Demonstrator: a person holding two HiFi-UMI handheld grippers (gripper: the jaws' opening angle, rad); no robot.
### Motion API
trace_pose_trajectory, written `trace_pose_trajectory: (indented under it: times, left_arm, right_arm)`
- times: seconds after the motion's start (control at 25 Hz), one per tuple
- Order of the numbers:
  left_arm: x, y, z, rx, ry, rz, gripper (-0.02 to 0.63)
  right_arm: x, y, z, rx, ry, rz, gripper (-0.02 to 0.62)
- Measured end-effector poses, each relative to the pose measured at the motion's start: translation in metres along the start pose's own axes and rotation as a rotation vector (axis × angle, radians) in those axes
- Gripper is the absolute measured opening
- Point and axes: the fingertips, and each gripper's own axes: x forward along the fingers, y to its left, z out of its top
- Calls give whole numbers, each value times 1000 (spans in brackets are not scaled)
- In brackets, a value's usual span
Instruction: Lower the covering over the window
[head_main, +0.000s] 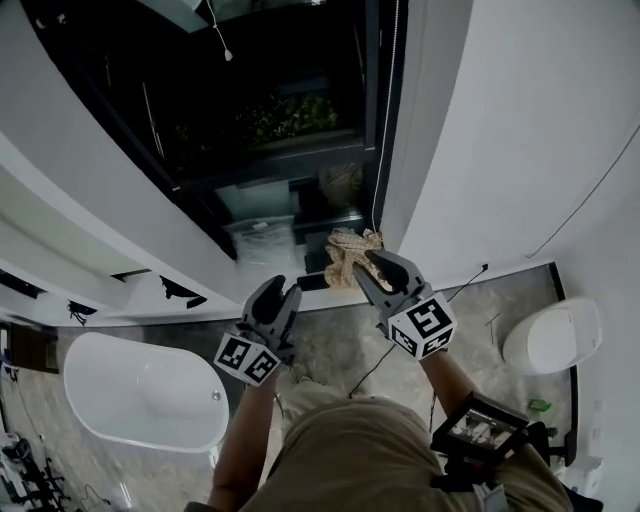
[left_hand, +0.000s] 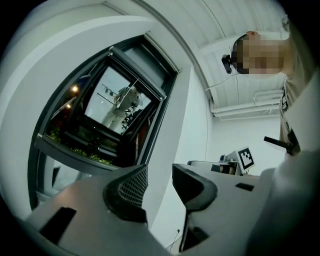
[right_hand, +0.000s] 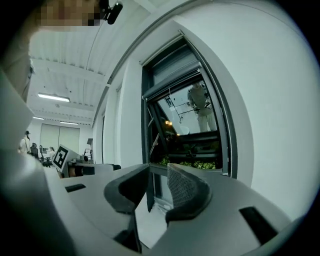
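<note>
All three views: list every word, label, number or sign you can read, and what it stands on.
No readable text anywhere.
Left marker cube: black-and-white square patterns, no letters.
Right marker cube: the same.
Black device at the waist: any print too small to read.

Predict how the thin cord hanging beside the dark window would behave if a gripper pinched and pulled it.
The cord looks very thin and hangs in a long free line, so it is probably floppy and light, likely to swing if nudged. Being so narrow, it may slip out of a pinch unless caught squarely.
</note>
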Motion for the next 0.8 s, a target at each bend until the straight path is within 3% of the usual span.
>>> trace_pose_trajectory:
  times: [0.36,0.6,0.8]
  left_arm:
    - [-22,-57,-31,10,41,65,152]
    - [-37,-68,-34,27,66,86,152]
    - [-49,-71,-26,40,50,91,152]
  right_arm:
    - [-62,-3,-23,42,19,26,114]
    - [-73,16,-22,-60,20,38,114]
    - [-72,28,-22,-51,16,47,114]
